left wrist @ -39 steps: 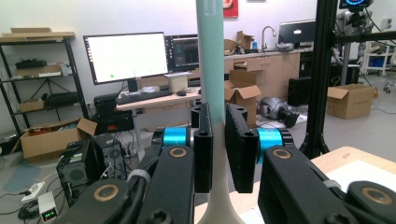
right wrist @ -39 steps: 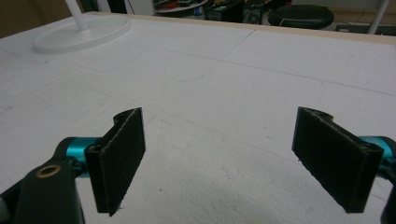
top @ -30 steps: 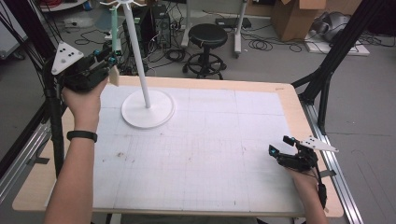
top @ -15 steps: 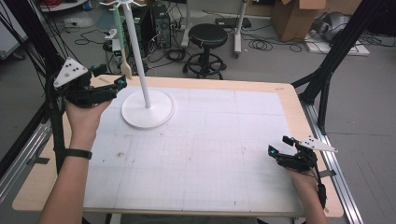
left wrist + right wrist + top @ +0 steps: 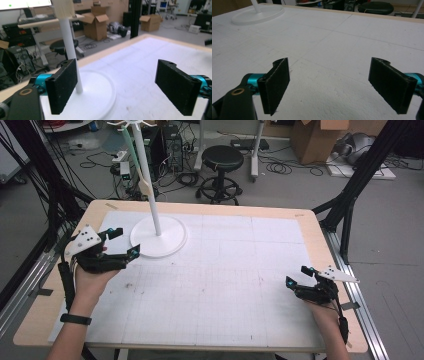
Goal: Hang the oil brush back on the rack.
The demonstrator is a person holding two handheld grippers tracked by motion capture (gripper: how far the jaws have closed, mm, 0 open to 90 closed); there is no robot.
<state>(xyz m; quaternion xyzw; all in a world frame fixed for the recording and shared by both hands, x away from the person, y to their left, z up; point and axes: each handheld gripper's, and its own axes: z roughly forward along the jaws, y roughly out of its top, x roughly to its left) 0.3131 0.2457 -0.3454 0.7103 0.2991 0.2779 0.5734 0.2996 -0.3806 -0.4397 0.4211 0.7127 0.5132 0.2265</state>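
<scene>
A white stand with a round base [image 5: 167, 244] and a tall pole [image 5: 149, 185] rises at the back left of the white gridded mat [image 5: 225, 285]. A utensil with a pale green handle and a tan head [image 5: 144, 186] hangs from the stand's top, beside the pole. My left gripper [image 5: 125, 241] hovers open and holds nothing, just left of the base. In the left gripper view, the left gripper [image 5: 122, 87] faces the pole [image 5: 71, 52] and base [image 5: 100, 95], with the tan head [image 5: 62, 8] above. My right gripper [image 5: 298, 275] rests open and holds nothing at the mat's right edge. In the right gripper view, the right gripper [image 5: 337, 85] is over bare mat, with the base [image 5: 258, 15] far off.
The mat lies on a wooden table [image 5: 320, 245] with metal rails along both sides. Behind the table, on the floor, stand a black stool [image 5: 222, 157], cardboard boxes [image 5: 312, 140], computer gear and cables. A black frame leg [image 5: 350, 195] slants at the right.
My left gripper has dropped from up by the hanging utensil, moving left and back toward the person, to low beside the stand's base. The right gripper has not moved.
</scene>
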